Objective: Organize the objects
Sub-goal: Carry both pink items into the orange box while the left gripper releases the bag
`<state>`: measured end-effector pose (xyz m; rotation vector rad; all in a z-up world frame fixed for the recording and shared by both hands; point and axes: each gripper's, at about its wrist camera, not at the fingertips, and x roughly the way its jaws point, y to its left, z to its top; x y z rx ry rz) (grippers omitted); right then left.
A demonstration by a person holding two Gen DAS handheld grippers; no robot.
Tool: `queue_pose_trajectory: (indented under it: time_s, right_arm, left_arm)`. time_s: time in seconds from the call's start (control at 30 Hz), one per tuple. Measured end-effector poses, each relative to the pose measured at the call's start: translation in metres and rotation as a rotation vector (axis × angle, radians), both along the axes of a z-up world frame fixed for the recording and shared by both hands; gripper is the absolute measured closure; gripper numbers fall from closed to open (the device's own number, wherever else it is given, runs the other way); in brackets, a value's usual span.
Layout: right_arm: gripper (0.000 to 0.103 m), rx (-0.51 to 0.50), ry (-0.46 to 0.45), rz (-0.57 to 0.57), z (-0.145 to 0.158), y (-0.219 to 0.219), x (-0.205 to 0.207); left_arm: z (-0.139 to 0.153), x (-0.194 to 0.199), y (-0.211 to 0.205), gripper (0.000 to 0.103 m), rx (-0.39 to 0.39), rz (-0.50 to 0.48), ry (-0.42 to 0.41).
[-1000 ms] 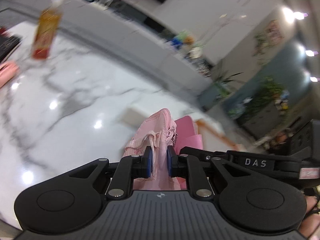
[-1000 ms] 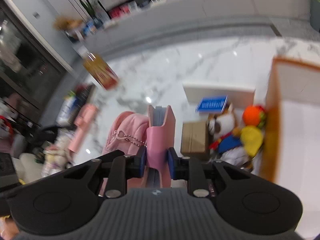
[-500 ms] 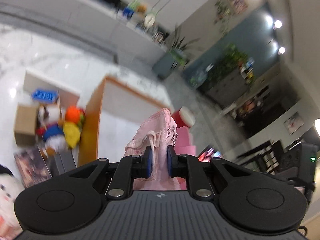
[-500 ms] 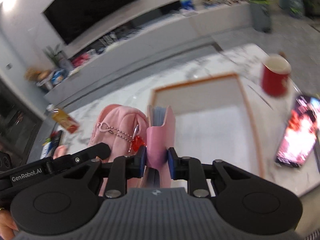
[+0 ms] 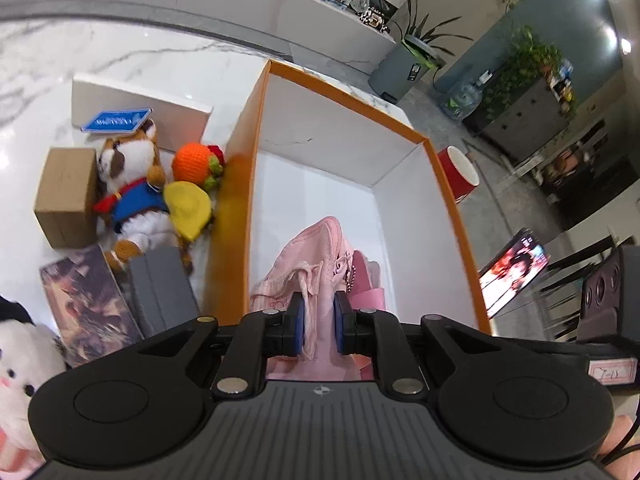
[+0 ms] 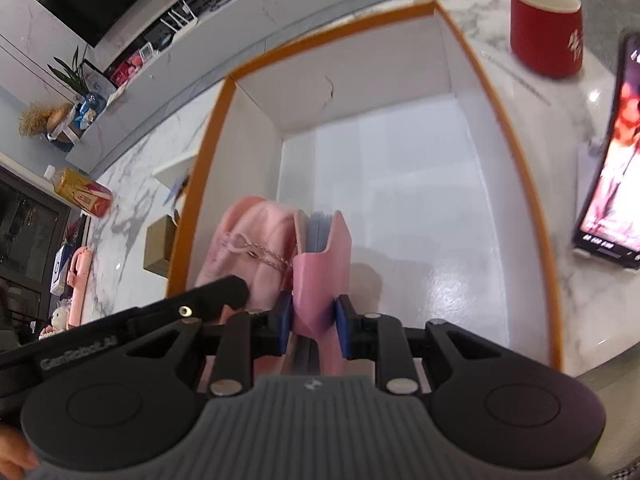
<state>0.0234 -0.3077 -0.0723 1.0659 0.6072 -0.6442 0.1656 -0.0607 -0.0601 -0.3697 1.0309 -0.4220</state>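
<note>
In the left wrist view, the left gripper (image 5: 319,327) has its jaws closed on the pink fabric of a small pink backpack (image 5: 316,256), the blue pads pressing the cloth from both sides. The backpack rises ahead of the jaws, over the white inside of an orange-rimmed box (image 5: 448,184). Just right of the jaws, a pink notebook (image 5: 370,280) shows behind the backpack, with a bead chain hanging between them. Left of the jaws, outside the box wall, lie a plush fox (image 5: 128,184), an orange knitted toy (image 5: 192,162), a brown carton (image 5: 66,196) and a grey case (image 5: 162,292). Right of the box and ahead of the jaws stands a red cup (image 5: 460,174), and farther right a lit phone (image 5: 512,270).

In the right wrist view, the right gripper (image 6: 313,326) has its jaws clamped on the lower part of the pink notebook (image 6: 322,264), which stands upright between the pads with its page edges showing on top. The pink backpack (image 6: 252,248) sits touching it just left of the jaws, and the left gripper's black finger (image 6: 216,292) reaches in from the left. Both things are over the box floor, near its left wall (image 6: 212,184). The red cup (image 6: 546,26) stands far ahead to the right, outside the box, and the phone (image 6: 614,168) lies to the right.
</note>
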Motion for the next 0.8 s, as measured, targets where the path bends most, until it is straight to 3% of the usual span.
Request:
queue_pose_trajectory:
  time_s: [0.4, 0.5, 0.6, 0.73, 0.8]
  right_arm:
    - [0.078, 0.040, 0.011, -0.009, -0.018, -0.006, 0.010]
    - [0.078, 0.059, -0.005, -0.006, -0.021, -0.007, 0.012]
    - [0.078, 0.059, -0.013, -0.008, -0.021, -0.006, 0.012]
    - [0.078, 0.060, -0.017, -0.008, -0.021, -0.006, 0.011]
    - [0.078, 0.069, -0.029, -0.007, -0.021, -0.005, 0.011]
  left_arm:
    - [0.019, -0.017, -0.026, 0.077, 0.218, -0.091, -0.043]
    - [0.022, -0.019, -0.025, 0.072, 0.228, -0.113, -0.060]
    - [0.031, -0.027, -0.020, 0.060, 0.238, -0.141, -0.108]
    - [0.044, -0.037, -0.006, 0.055, 0.217, -0.150, -0.177]
    - [0.047, -0.041, 0.002, 0.045, 0.224, -0.128, -0.193]
